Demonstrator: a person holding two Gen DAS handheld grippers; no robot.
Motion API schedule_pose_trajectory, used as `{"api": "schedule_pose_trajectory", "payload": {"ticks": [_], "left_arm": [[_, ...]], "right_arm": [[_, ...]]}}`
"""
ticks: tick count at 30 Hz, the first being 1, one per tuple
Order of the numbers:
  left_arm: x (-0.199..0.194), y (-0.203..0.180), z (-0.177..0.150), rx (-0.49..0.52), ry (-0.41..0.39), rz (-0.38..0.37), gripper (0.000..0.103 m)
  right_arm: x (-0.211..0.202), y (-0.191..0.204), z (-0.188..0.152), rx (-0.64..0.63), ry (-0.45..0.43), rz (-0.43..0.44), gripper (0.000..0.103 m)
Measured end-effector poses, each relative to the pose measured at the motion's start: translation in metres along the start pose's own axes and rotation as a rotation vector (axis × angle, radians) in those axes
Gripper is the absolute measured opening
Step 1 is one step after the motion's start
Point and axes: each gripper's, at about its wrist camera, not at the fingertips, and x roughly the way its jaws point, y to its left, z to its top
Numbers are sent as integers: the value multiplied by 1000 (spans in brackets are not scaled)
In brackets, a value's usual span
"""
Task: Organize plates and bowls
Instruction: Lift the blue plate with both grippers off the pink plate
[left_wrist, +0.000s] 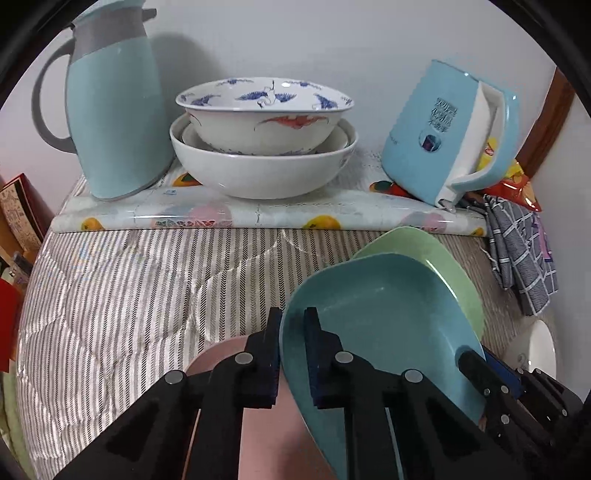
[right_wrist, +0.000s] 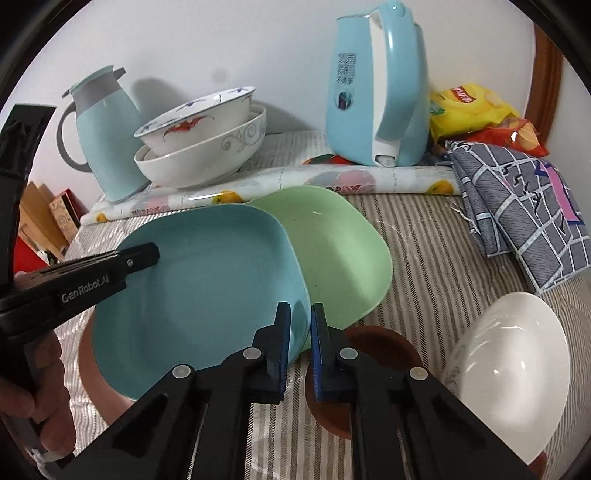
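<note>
A light blue square plate (left_wrist: 388, 332) (right_wrist: 203, 288) is tilted, its far edge overlapping a green plate (left_wrist: 443, 266) (right_wrist: 332, 251) on the striped cloth. My left gripper (left_wrist: 293, 332) is shut on the blue plate's left rim, one pad on each side. My right gripper (right_wrist: 300, 325) is shut on the plate's right rim in the same way. A pink plate (left_wrist: 218, 354) lies under the blue one's left side. Nested white bowls with blue and red crane patterns (left_wrist: 258, 170) (right_wrist: 199, 162) stand at the back.
A pale blue jug (left_wrist: 114, 122) stands left of the bowls and a blue kettle (left_wrist: 436, 140) to their right. A white bowl (right_wrist: 509, 376) and a brown dish (right_wrist: 388, 347) lie near my right gripper. A checked cloth (right_wrist: 517, 229) and snack bags sit far right.
</note>
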Motion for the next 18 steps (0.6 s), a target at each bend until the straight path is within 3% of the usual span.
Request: {"api": "schedule_pose_trajectory", "payload": {"ticks": [18], "left_arm": [[-70, 20, -42, -12, -68, -1, 11]], "right_arm": [[-65, 24, -35, 0, -67, 29, 9]]}}
